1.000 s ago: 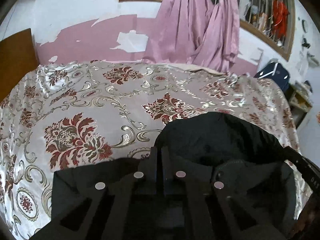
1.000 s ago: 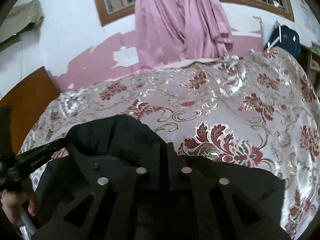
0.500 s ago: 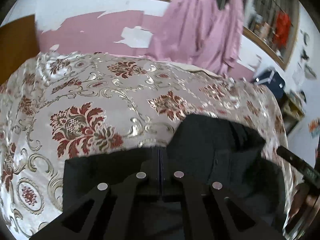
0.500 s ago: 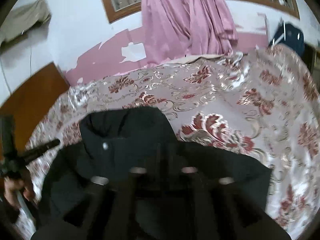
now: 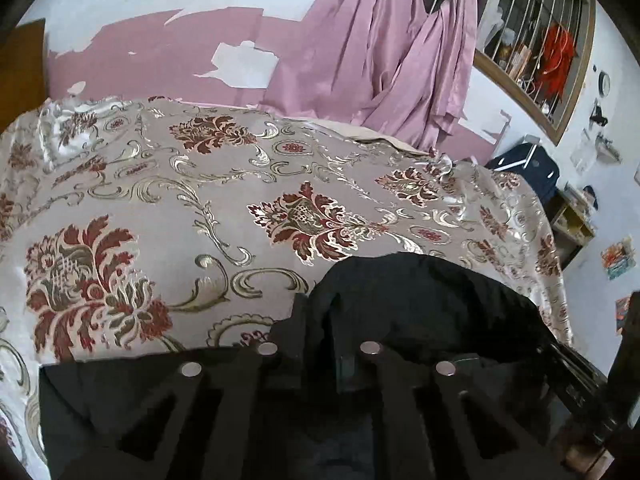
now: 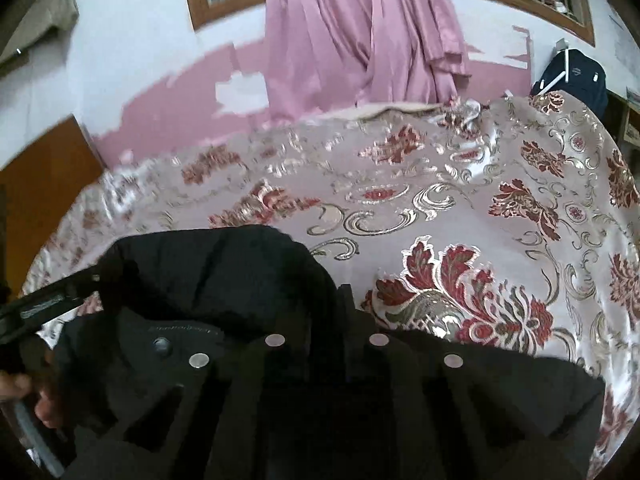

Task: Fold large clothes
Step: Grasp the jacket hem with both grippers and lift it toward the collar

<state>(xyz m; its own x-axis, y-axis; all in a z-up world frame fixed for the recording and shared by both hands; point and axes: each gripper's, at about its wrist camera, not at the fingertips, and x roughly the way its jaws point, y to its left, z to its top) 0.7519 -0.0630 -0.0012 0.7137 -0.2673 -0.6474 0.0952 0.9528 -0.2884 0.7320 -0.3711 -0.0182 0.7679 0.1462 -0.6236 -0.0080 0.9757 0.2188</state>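
A large black hooded jacket (image 5: 420, 304) lies on the floral bedspread (image 5: 200, 208); its hood points toward the far side. It also shows in the right wrist view (image 6: 208, 280). My left gripper (image 5: 320, 320) sits over the jacket's top edge, left of the hood, its jaws a little apart with black fabric between them. My right gripper (image 6: 326, 312) sits over the top edge right of the hood, its jaws also a little apart. The left gripper's body shows at the left of the right wrist view (image 6: 44, 304).
The bedspread (image 6: 480, 208) covers the whole bed. Pink curtains (image 5: 380, 60) hang on the far wall under a barred window. A wooden headboard (image 6: 44, 176) stands at the left. A dark blue bag (image 5: 528, 168) and shelves stand past the bed's right side.
Both grippers were shut on the jacket's top edge; now their jaws have parted slightly. The jacket has settled lower on the bed.
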